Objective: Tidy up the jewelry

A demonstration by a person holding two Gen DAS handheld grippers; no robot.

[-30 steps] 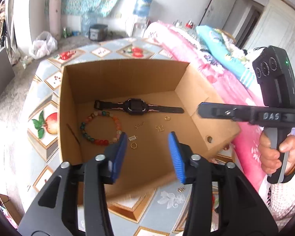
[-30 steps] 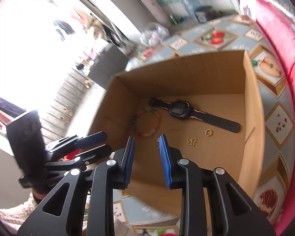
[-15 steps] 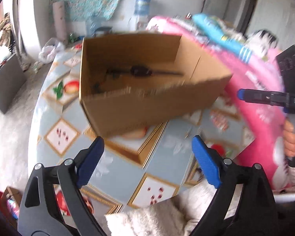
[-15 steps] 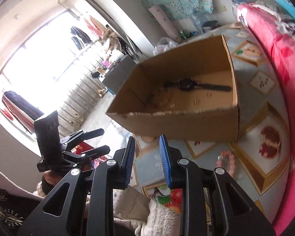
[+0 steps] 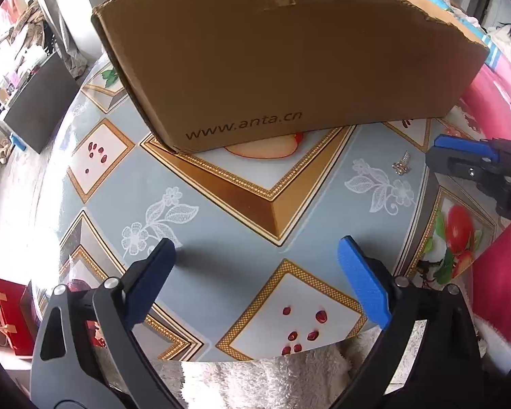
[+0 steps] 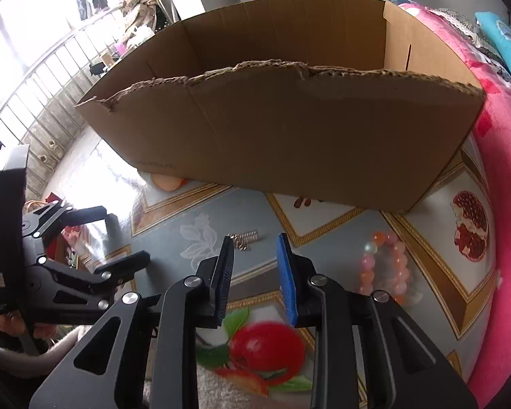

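Note:
A brown cardboard box (image 5: 289, 68) stands on the patterned table (image 5: 221, 221); its near wall hides what lies inside. My left gripper (image 5: 255, 243) hovers low over the cloth in front of the box, its jaws opening wide with nothing between them. A small metal earring (image 5: 402, 165) lies to its right, near my right gripper (image 5: 460, 153). In the right wrist view my right gripper (image 6: 255, 238) holds a narrow empty gap, with the earring (image 6: 245, 238) just beyond its left fingertip. A pink bead bracelet (image 6: 385, 266) lies to its right. The box (image 6: 289, 136) rises behind.
Pink bedding (image 6: 507, 204) borders the table's right side. A white fluffy cloth (image 5: 272, 381) lies at the near edge. A red bag (image 5: 13, 310) sits on the floor at left. A hand holds the left gripper (image 6: 119, 235) at the right wrist view's left.
Both grippers dropped from above the box to the table in front of it. The left jaws spread wide. The box's inside went out of sight; earring and pink bracelet came into view.

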